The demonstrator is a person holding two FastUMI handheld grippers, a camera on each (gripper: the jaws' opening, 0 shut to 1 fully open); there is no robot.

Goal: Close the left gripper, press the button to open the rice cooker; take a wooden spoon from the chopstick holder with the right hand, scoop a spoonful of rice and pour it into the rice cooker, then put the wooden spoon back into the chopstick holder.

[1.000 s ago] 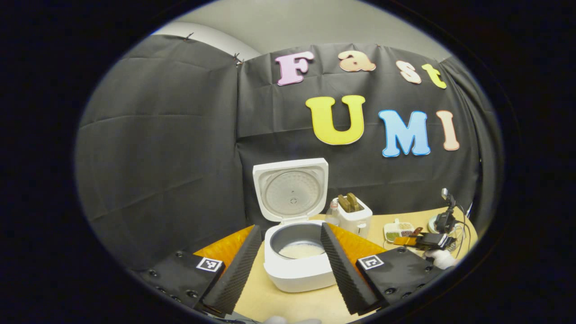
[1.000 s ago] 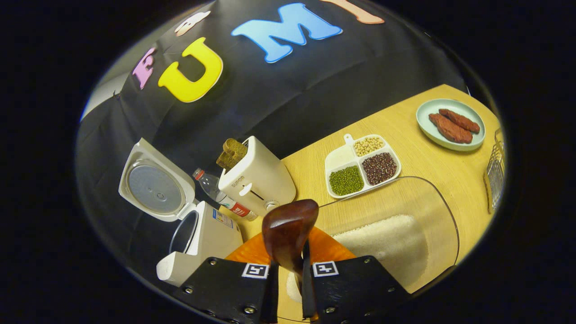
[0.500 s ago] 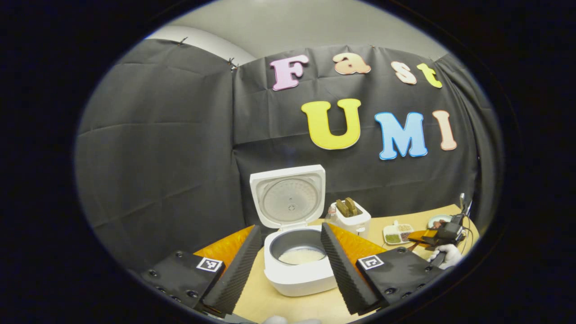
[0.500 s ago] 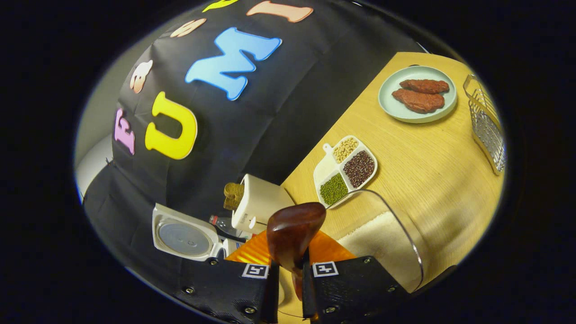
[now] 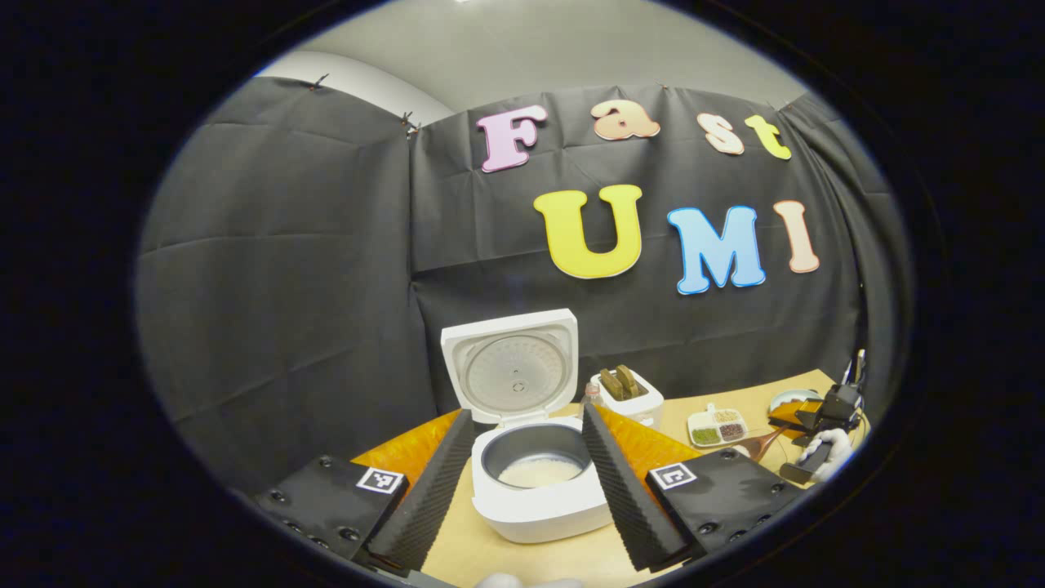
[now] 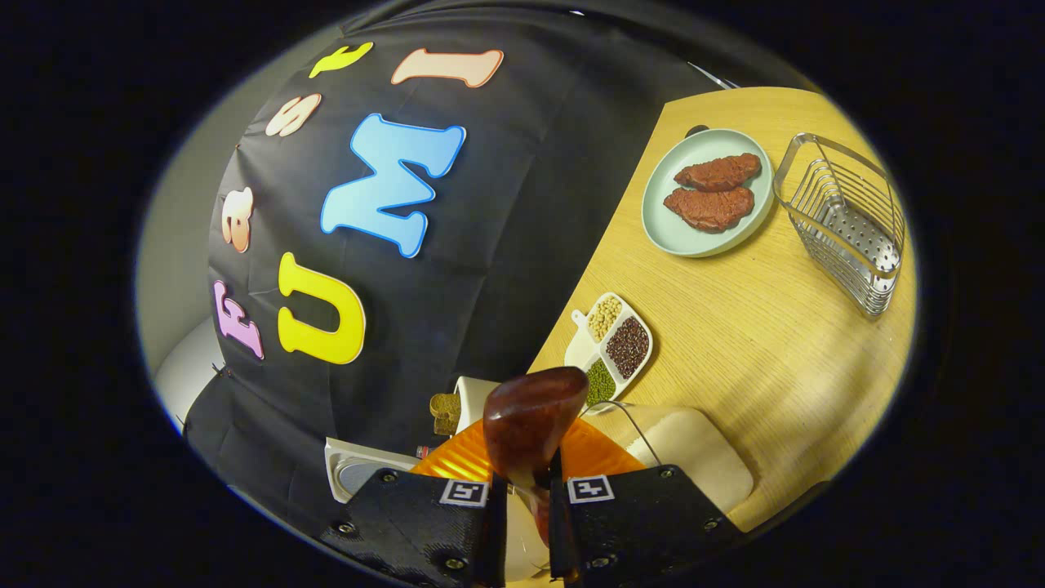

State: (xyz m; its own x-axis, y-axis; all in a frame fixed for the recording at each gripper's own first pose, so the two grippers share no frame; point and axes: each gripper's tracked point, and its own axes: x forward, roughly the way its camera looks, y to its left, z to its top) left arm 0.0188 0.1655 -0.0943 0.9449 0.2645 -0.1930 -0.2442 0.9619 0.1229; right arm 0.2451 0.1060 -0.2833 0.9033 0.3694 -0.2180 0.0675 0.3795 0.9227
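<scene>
Spoon [image 6: 526, 420] handle hidden inside right claw [image 6: 526, 523], cooker [image 6: 359, 469] half cut off

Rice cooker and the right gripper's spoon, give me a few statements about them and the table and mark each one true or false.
1. The rice cooker has its lid up, with rice in its inner pot. True.
2. The right gripper is open and holds nothing. False: it is shut on the wooden spoon.
3. The left gripper is open. True.
4. The green plate holds three brown pieces. False: it holds two.
5. The wire basket holds a spoon. False: nothing stands in it.
</scene>
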